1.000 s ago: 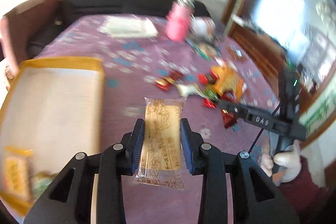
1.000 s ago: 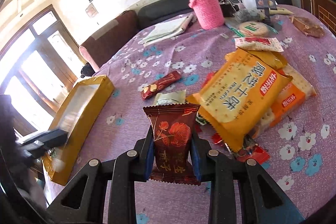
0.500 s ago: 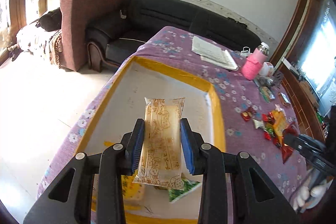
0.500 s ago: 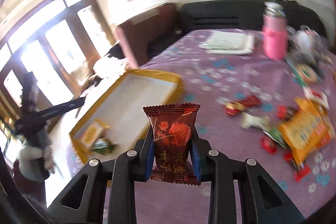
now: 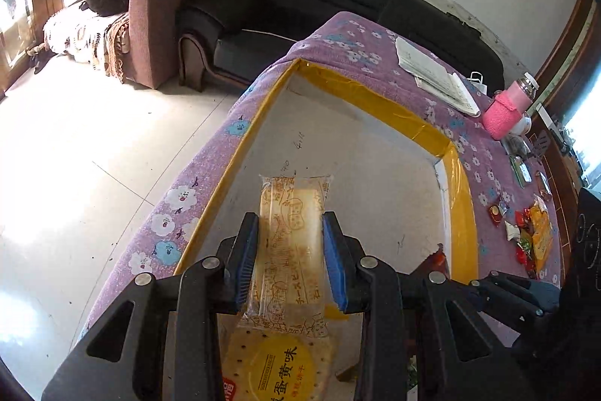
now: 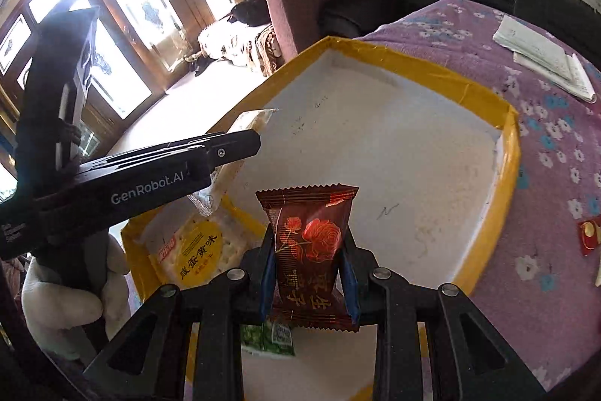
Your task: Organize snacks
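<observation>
Yellow tape lines the rim of the wide, shallow box [image 5: 413, 123] that sits on the purple flowered tablecloth [image 5: 357, 36], and both grippers hang over its white floor. In the left wrist view the left gripper [image 5: 291, 262] has its blue pads clamped on a clear-wrapped pale biscuit pack [image 5: 291, 235], held upright above a round yellow-labelled cracker pack [image 5: 278, 367] already lying in the box's near end. In the right wrist view the right gripper [image 6: 310, 275] is clamped on a dark red snack packet [image 6: 308, 243] printed with a rose, upright over the near part of the box, with a green packet [image 6: 266, 337] on the box floor just beneath it. More loose snacks [image 5: 526, 235] lie on the cloth past the box, near a pink-sleeved bottle [image 5: 507, 108]
</observation>
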The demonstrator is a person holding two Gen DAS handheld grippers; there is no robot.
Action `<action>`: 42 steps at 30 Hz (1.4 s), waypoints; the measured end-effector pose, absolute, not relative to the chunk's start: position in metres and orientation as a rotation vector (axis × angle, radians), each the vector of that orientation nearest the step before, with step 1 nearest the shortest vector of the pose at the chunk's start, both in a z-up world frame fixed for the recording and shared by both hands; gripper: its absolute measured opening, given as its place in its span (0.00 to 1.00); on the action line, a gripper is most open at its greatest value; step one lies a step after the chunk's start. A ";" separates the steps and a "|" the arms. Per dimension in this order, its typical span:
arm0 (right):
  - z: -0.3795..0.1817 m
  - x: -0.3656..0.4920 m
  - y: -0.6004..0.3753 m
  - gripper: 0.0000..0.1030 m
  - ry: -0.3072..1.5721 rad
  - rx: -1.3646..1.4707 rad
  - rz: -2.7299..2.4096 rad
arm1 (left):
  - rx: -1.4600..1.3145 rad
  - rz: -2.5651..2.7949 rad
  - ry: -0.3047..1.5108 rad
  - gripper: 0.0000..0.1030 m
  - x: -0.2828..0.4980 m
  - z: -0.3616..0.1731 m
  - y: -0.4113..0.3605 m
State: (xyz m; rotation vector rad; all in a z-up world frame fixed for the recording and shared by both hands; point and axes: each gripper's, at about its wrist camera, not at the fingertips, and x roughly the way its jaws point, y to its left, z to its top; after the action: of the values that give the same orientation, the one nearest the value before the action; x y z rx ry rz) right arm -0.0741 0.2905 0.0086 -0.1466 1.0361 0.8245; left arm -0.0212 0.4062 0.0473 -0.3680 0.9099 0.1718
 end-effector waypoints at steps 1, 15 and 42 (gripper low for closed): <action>0.004 -0.073 0.297 0.28 1.045 -0.151 0.825 | -0.372 0.169 0.915 0.31 -0.020 0.045 0.407; -0.002 -0.067 0.304 0.33 1.049 -0.151 0.824 | -0.435 0.181 0.921 0.33 -0.023 0.046 0.418; 0.047 -0.023 -0.099 0.65 0.799 0.101 0.157 | -0.451 -0.048 0.600 0.79 -0.112 0.117 0.240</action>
State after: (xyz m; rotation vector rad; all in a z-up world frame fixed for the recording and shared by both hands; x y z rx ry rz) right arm -0.0231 -0.0986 0.0469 0.1014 0.7990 0.1574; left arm -0.1125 0.2401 0.1169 -0.4514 0.6003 -0.0475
